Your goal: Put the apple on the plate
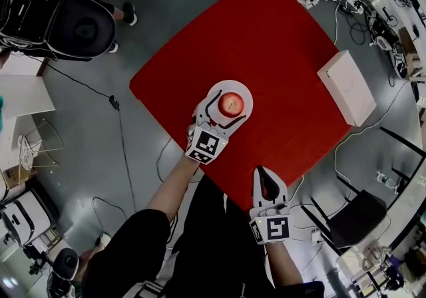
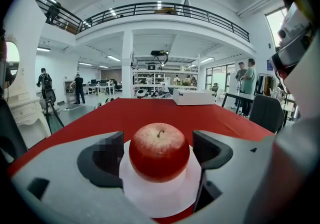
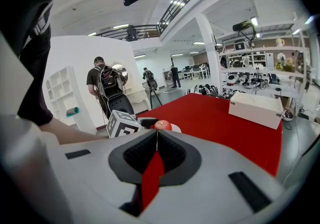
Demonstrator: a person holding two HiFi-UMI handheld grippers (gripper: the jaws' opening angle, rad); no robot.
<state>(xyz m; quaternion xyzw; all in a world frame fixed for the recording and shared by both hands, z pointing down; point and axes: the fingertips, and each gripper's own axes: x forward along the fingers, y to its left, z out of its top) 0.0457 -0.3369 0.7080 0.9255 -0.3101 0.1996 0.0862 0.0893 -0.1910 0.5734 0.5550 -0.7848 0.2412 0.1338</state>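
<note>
the apple sits on the white plate on the red counter, between the left tongs, which stand wide and hide the plate's sides. the right tongs are closed and empty.

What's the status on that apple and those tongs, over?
Left tongs open, straddling apple, not gripping. Apple sits on plate. Right tongs shut, empty, held back. Nothing in the way.
</note>
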